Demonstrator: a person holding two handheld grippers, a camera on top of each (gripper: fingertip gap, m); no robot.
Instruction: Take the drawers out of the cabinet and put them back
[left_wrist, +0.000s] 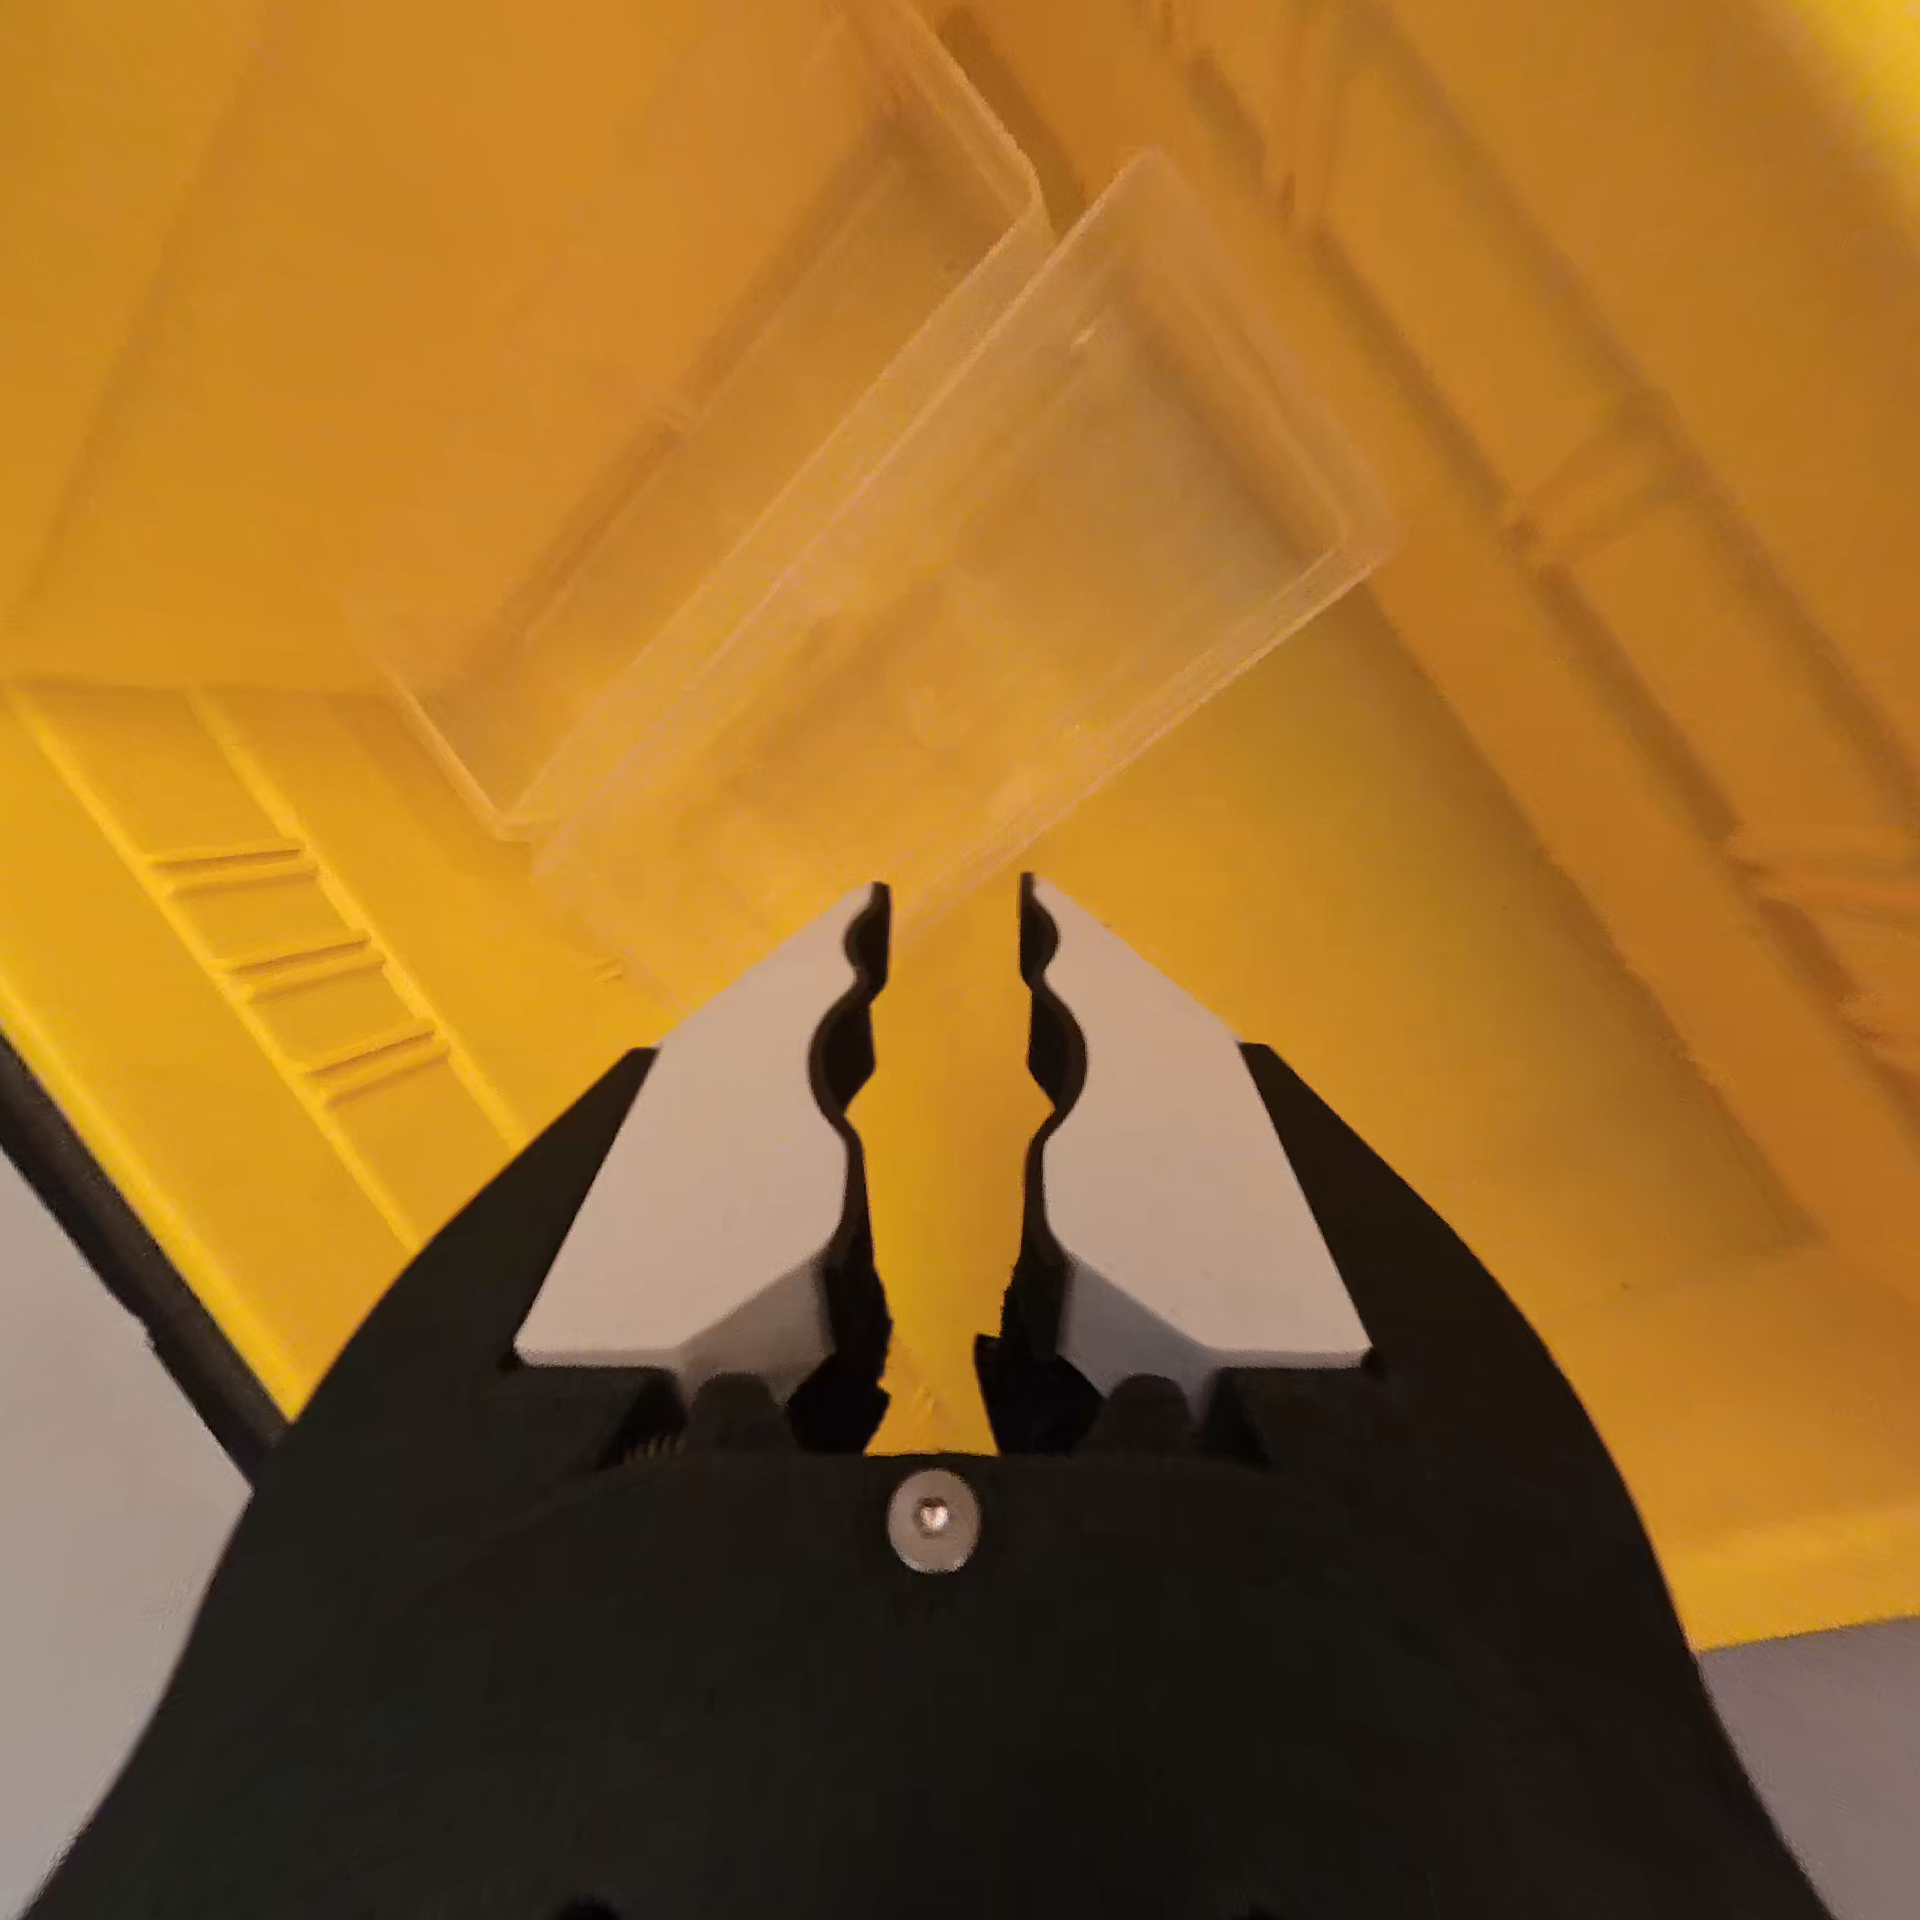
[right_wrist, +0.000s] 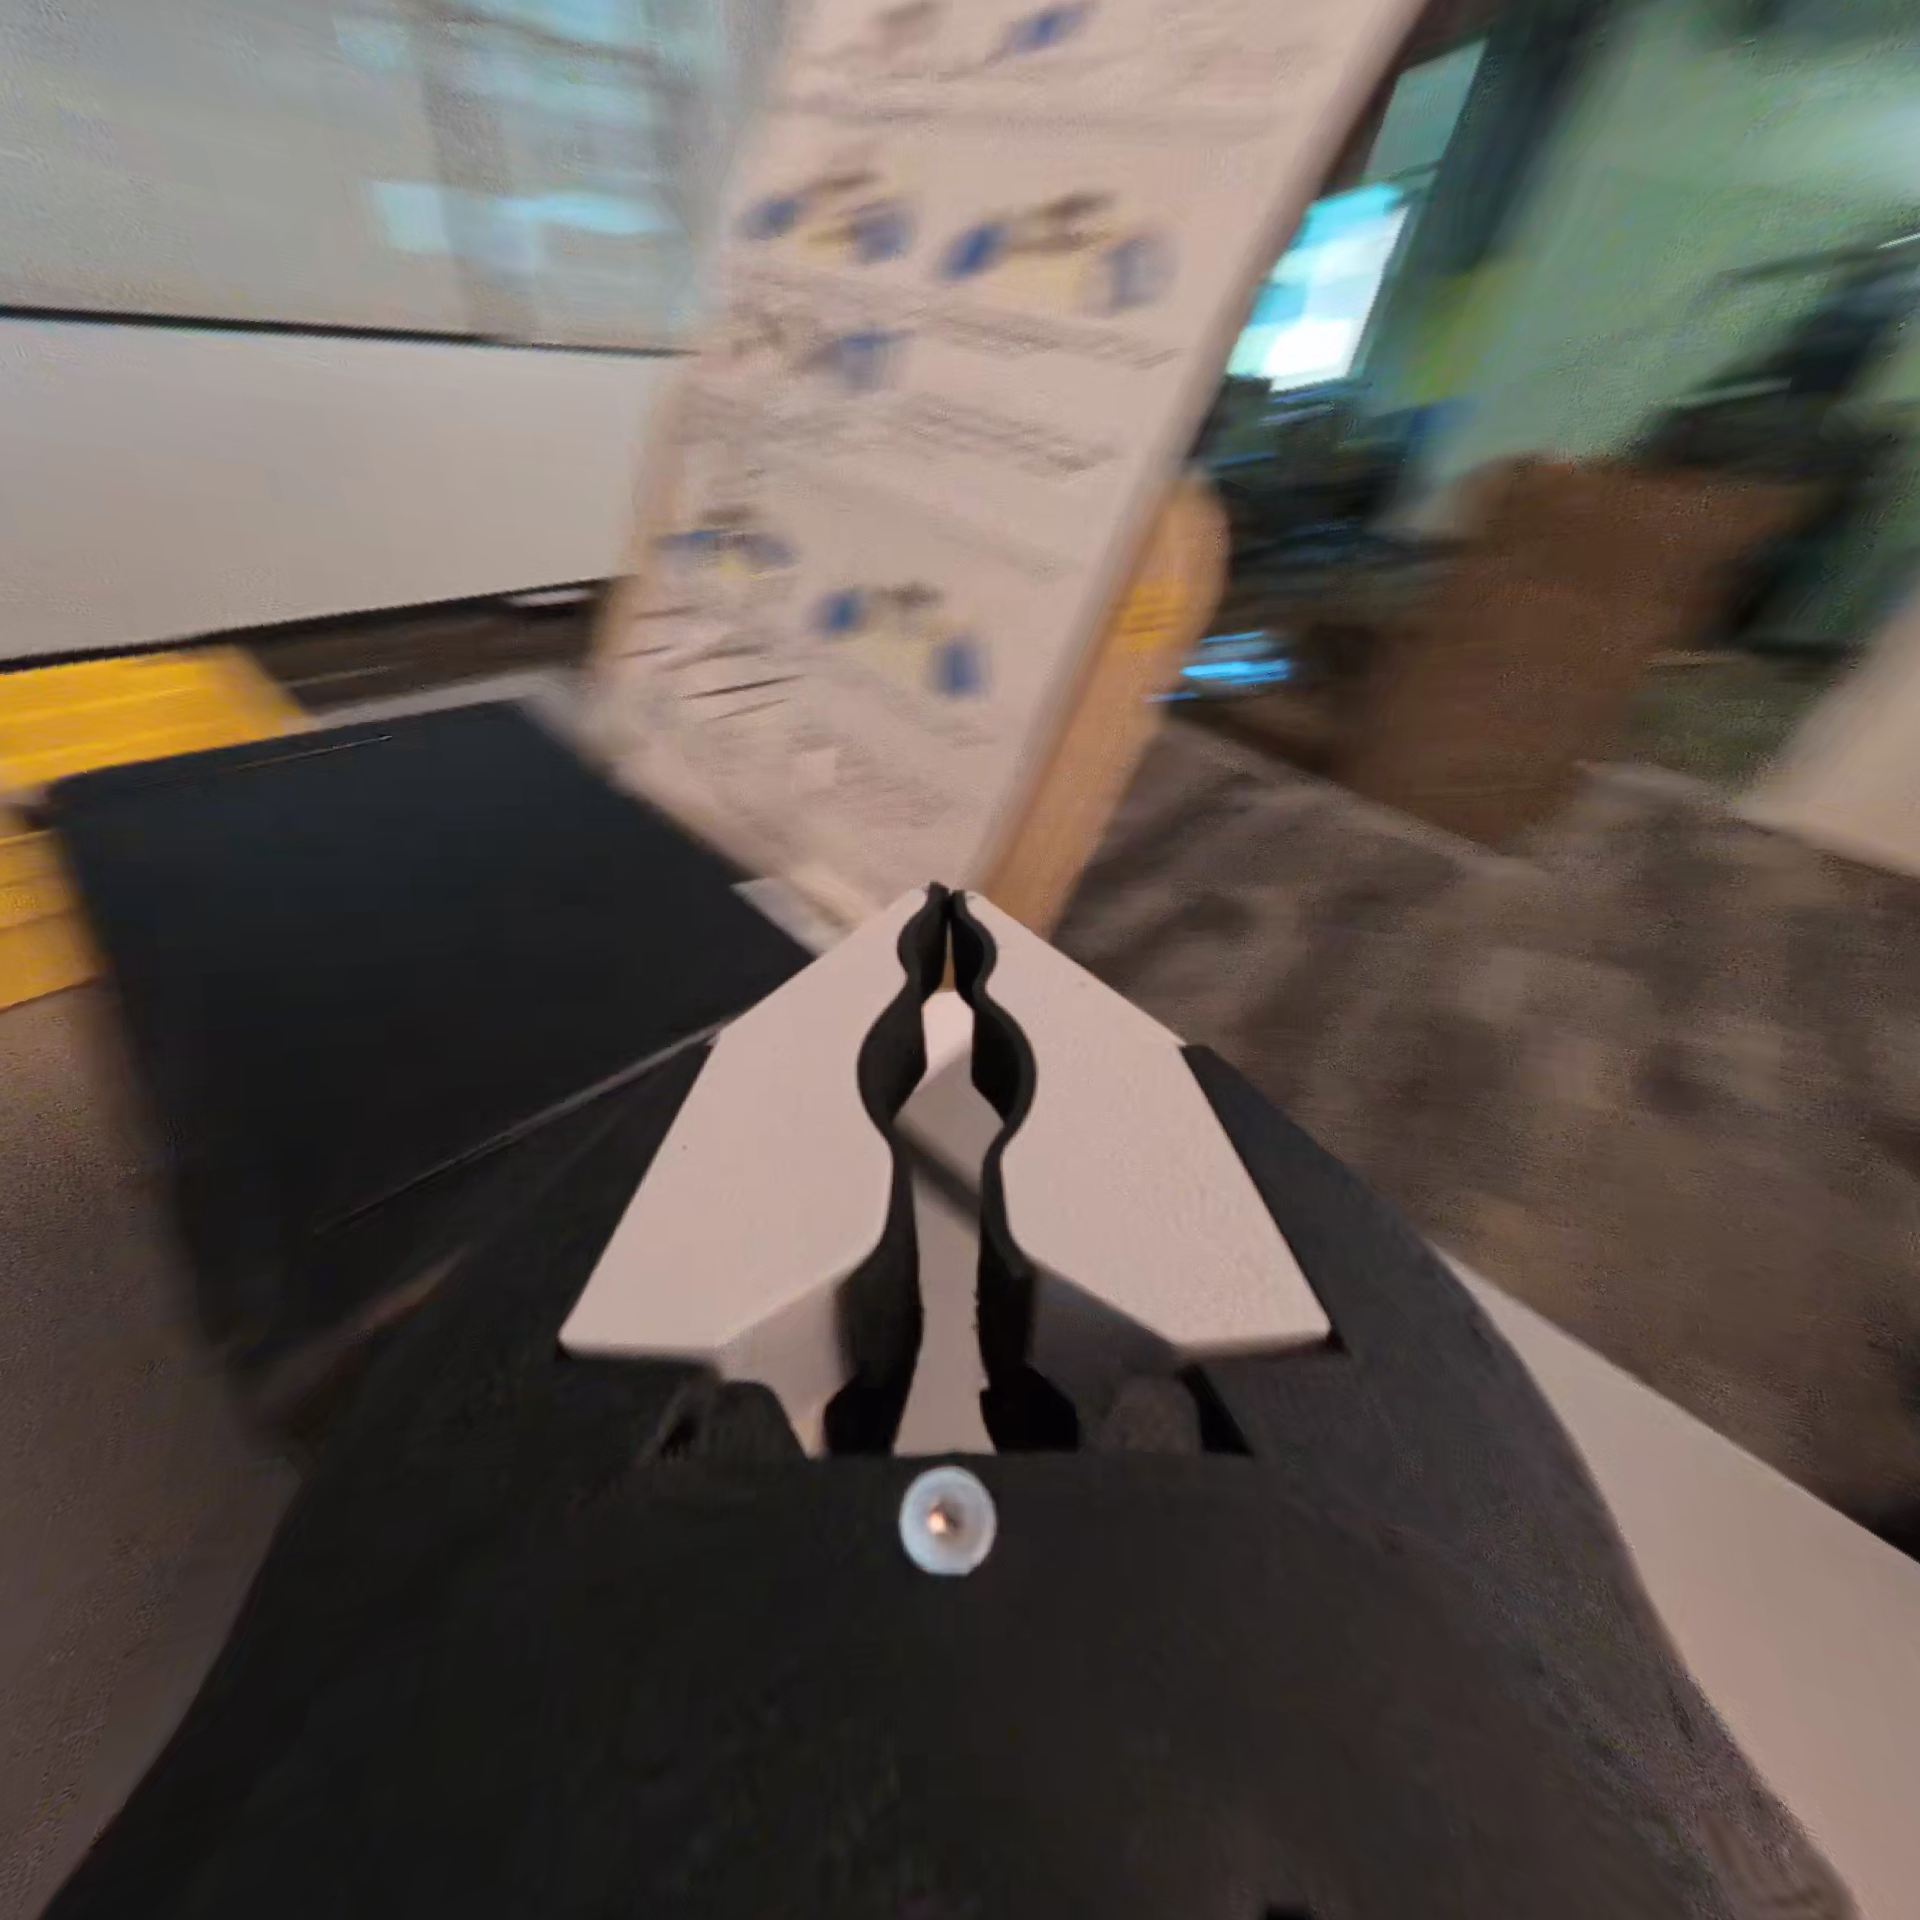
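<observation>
Two clear drawers (left_wrist: 935, 540) lie side by side on the yellow tray (left_wrist: 1351, 1039), just ahead of the left gripper (left_wrist: 956, 883), jaws parted, nothing held. Right gripper (right_wrist: 948, 891) pressed together, empty; cabinet not in view. Best to square up on the nearer drawer's rim before closing

2 clear drawers (left_wrist: 935, 540) lie on a yellow surface (left_wrist: 1351, 1039); black tongs (left_wrist: 956, 894) have pale grey fingers (left_wrist: 727, 1143).

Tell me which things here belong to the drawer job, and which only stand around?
Job:
- two clear plastic drawers on the yellow surface
- left gripper, open
- right gripper, shut, empty

Around:
- tilted printed white board
- black flat panel
</observation>
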